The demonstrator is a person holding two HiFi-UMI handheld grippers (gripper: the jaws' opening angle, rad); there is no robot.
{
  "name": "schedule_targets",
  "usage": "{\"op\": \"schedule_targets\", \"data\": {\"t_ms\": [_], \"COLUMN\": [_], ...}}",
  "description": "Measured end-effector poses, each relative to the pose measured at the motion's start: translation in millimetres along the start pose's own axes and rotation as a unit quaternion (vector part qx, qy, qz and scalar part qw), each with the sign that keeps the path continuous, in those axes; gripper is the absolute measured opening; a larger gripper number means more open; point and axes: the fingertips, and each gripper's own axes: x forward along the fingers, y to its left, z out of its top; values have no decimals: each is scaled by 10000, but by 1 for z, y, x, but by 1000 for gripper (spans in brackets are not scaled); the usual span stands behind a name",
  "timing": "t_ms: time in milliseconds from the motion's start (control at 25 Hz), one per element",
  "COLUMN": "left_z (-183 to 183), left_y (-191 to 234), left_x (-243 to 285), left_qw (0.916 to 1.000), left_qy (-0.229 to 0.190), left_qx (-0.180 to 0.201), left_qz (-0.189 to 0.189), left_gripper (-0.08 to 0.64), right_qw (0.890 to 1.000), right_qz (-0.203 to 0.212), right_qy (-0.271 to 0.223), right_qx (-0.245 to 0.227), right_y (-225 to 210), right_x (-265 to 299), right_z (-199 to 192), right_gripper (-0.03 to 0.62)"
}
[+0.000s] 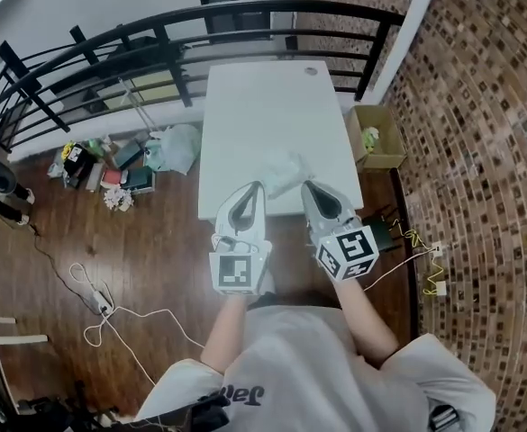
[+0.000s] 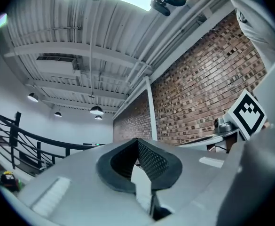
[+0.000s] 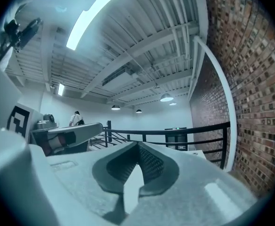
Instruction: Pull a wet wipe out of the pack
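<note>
Nearest, the person's white shirt and bare forearms fill the lower edge of the head view. Each forearm carries a gripper whose marker cube faces up to the head camera.

The left gripper (image 1: 258, 188) and right gripper (image 1: 307, 187) are held side by side and point away from the body toward the near edge of the white table (image 1: 272, 97). Each gripper's own view shows its dark ribbed pads met at the tip, left (image 2: 137, 141) and right (image 3: 137, 145), with nothing pinched between them. Held roughly level, both cameras look over the tabletop to the ceiling and far walls, so neither shows the pack.

Just beyond and between the two tips lies a pale, rumpled shape, probably the wet wipe pack (image 1: 286, 170). White on white, its outline and opening cannot be made out. It sits close to the table's near edge, within easy reach of both grippers.

Judged from this, no wipe has been drawn. One gripper would need to steady the pack while the other opens to take the wipe.

Farther off stand a black railing (image 1: 200, 18) and, to the right, a cardboard box (image 1: 377, 139) against the brick wall (image 1: 479, 106).
</note>
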Motion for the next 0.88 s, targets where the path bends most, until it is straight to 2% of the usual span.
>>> {"op": "schedule_targets", "data": {"t_ms": [120, 360, 520, 720, 880], "left_z": [-19, -68, -90, -113, -133], "left_y": [23, 32, 38, 48, 61], "left_x": [24, 55, 79, 96, 104], "left_qw": [9998, 9974, 9964, 9942, 9918], "left_qy": [145, 609, 805, 1061, 1233], "left_qx": [-135, -353, -245, -195, -300], "left_qz": [-34, -132, -123, -31, 152], "left_gripper": [15, 15, 15, 15, 15], "right_qw": [9998, 9952, 9937, 9902, 9844], "right_qz": [-56, -513, -461, -332, 65], "right_qy": [200, 708, 897, 1323, 1691], "right_qx": [21, 447, 490, 293, -475], "right_y": [-11, -74, -116, -170, -211], "right_x": [25, 39, 52, 56, 70], "right_z": [-13, -56, -73, -93, -91], "right_gripper": [-9, -8, -9, -8, -8]}}
